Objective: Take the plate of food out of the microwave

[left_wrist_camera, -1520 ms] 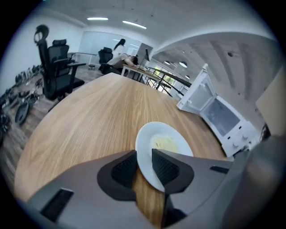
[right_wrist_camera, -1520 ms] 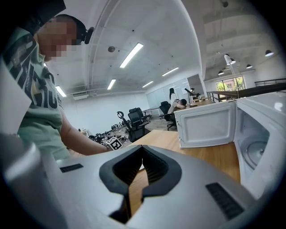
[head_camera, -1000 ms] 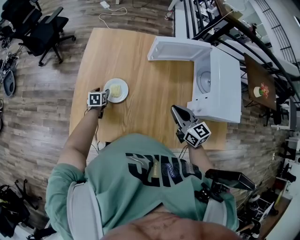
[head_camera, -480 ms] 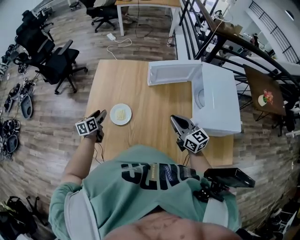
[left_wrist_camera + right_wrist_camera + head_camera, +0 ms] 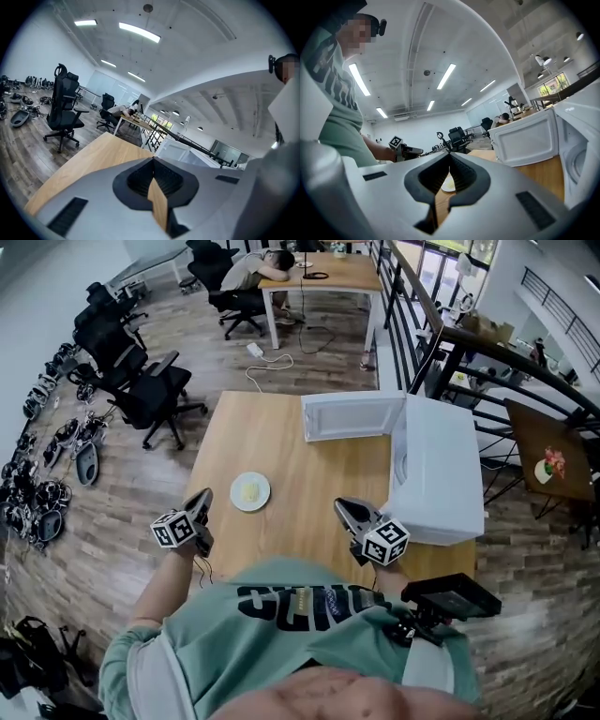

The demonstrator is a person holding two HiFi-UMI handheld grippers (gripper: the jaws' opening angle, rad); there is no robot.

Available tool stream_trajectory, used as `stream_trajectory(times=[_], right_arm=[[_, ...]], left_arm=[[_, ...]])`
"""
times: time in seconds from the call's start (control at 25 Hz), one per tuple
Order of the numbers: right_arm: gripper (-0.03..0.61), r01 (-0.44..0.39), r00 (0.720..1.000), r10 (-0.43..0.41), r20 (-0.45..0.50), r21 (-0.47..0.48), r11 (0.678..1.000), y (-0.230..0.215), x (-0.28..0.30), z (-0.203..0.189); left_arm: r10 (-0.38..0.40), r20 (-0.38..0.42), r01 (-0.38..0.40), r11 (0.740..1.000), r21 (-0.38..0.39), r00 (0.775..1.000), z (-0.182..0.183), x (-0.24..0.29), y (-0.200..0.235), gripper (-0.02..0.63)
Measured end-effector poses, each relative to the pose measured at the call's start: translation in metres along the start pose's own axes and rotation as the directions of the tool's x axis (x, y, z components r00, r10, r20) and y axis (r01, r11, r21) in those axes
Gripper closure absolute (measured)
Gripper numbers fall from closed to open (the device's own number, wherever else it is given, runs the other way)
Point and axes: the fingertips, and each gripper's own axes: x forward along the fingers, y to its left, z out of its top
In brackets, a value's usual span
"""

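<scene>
Plate (image 5: 250,491) w/ food (image 5: 248,489) on table (image 5: 281,442), microwave (image 5: 437,474) open, prob. empty, left claw (image 5: 205,495) just closed, right claw (image 5: 340,506) closed

The small round white plate (image 5: 262,498) lay flat on my wooden table (image 5: 281,442), out of the microwave and well apart from it, with pale yellow food (image 5: 249,490) at its middle. The white microwave (image 5: 437,474) stood on the table's right side, its door (image 5: 354,416) swung wide open.
</scene>
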Motion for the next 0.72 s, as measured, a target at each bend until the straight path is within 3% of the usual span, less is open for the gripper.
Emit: stream_trajectory(times=[0.28, 0.52, 0.72], right_arm=[[0.572, -0.037, 0.999, 0.037, 0.001, -0.054, 0.998, 0.027, 0.019, 0.015], [0.572, 0.053, 0.999, -0.052, 0.006, -0.082, 0.995, 0.070, 0.055, 0.025], [0.572, 0.100, 0.995, -0.100, -0.004, -0.081, 0.992, 0.116, 0.095, 0.019]], left_arm=[[-0.091, 0.055, 0.089, 0.995, 0.035, 0.994, 0.009, -0.028, -0.016, 0.609], [-0.231, 0.092, 0.226, 0.973, 0.055, 0.969, 0.033, -0.049, 0.011, 0.609], [-0.339, 0.077, 0.335, 0.940, 0.062, 0.938, 0.051, -0.066, 0.037, 0.609]])
